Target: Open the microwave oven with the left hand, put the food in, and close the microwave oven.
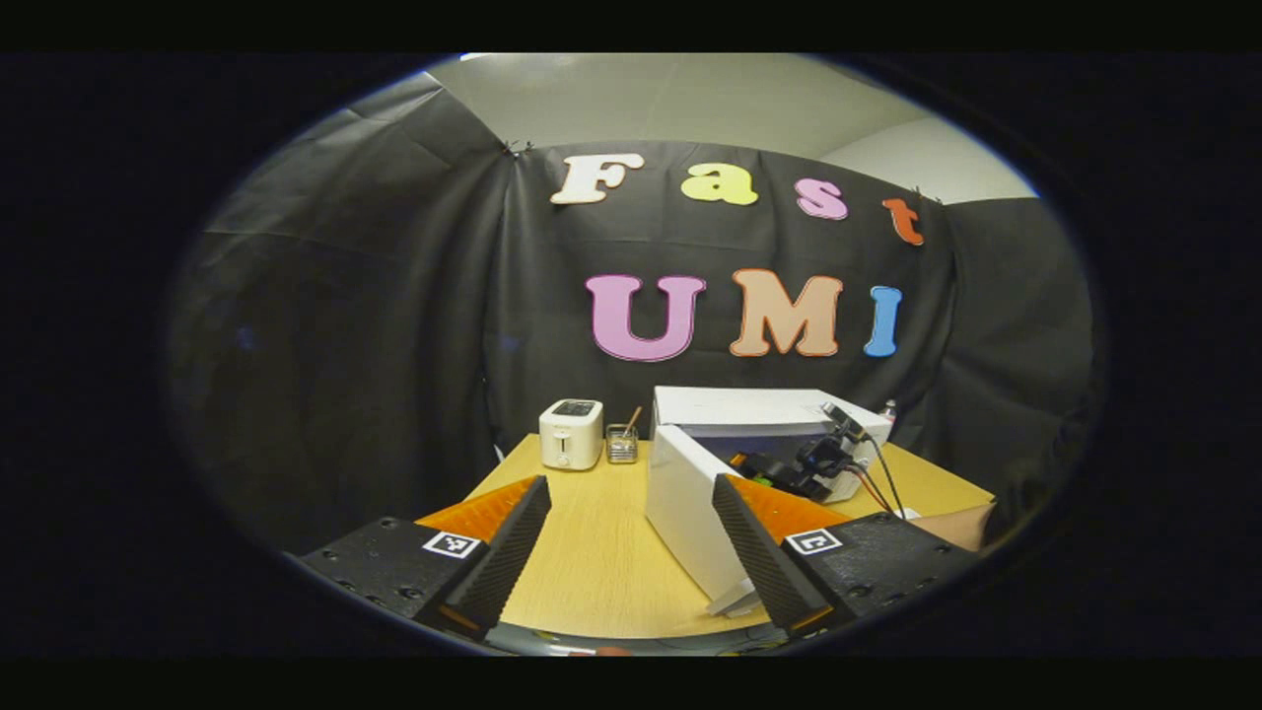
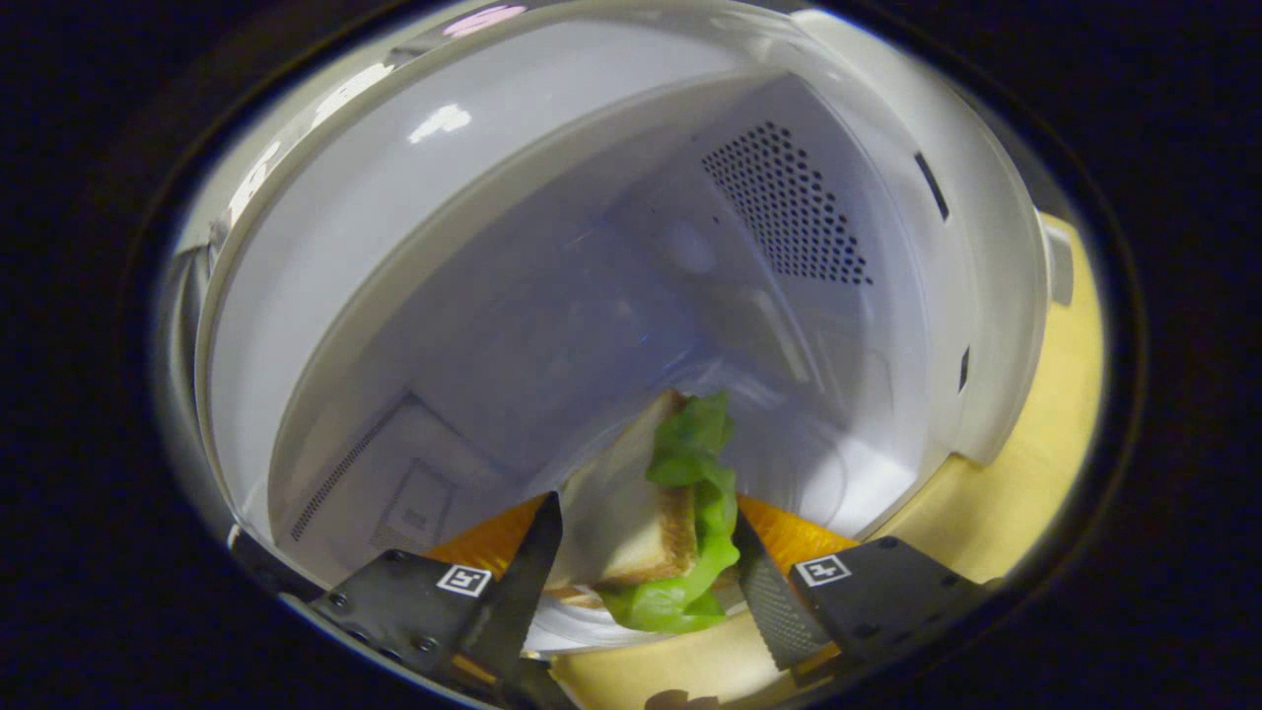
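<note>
A sandwich is sitting clamped between the fingers of the right tool, reaching inside the open microwave oven, while the left tool is hovering spread wide and empty over the bench before the microwave's swung-out door.

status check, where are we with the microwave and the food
Left gripper open, hanging back. Right gripper shut on sandwich, inside microwave cavity. Door open. Nothing blocking.
</note>
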The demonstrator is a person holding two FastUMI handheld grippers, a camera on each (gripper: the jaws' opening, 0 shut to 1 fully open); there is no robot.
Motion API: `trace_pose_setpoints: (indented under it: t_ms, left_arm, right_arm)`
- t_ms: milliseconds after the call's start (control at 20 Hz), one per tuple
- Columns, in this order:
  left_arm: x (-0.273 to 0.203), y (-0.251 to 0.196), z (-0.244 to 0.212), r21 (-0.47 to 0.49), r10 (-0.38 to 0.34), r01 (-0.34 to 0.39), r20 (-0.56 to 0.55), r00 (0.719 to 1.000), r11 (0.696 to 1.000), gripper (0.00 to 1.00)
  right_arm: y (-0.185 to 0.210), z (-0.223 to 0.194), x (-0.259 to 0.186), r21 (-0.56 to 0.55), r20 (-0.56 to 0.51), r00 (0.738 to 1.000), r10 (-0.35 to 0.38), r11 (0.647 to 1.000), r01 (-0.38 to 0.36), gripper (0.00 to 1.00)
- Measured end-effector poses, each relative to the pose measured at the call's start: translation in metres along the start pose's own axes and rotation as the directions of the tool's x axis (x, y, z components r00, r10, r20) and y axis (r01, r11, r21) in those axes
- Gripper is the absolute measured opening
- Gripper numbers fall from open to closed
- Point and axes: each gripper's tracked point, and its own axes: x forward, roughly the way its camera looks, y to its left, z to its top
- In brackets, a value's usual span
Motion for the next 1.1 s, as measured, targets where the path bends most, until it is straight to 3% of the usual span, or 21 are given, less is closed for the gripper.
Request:
trace_pose_setpoints:
  t_ms: [100, 150, 600, 850, 1100]
  left_arm:
    - [0.0, -0.002, -0.001, 0.0, -0.007, 0.007, -0.001, 1.0, 1.0, 0.96]
    - [-0.001, -0.004, 0.0, -0.005, -0.009, 0.009, 0.0, 1.0, 1.0, 0.96]
    - [-0.007, -0.008, 0.006, 0.011, -0.007, 0.006, 0.021, 1.0, 1.0, 0.96]
    - [-0.014, -0.012, 0.009, 0.012, 0.004, -0.004, 0.023, 1.0, 1.0, 0.95]
    - [-0.013, -0.018, 0.01, 0.01, -0.001, 0.001, 0.031, 1.0, 1.0, 0.96]
  right_arm:
    - [-0.009, 0.004, -0.001, -0.088, 0.014, 1.0, -0.026, 0.996, 0.027, 0.87]
    - [-0.012, 0.004, -0.002, -0.128, 0.019, 0.999, -0.029, 0.991, 0.031, 0.99]
    - [-0.017, 0.014, -0.011, -0.232, -0.003, 1.0, 0.01, 0.973, -0.01, 0.98]
    - [-0.008, 0.03, -0.022, -0.288, 0.045, 0.998, 0.041, 0.957, -0.026, 0.98]
    - [-0.008, 0.035, -0.064, -0.413, 0.032, 0.993, 0.112, 0.906, -0.089, 0.99]
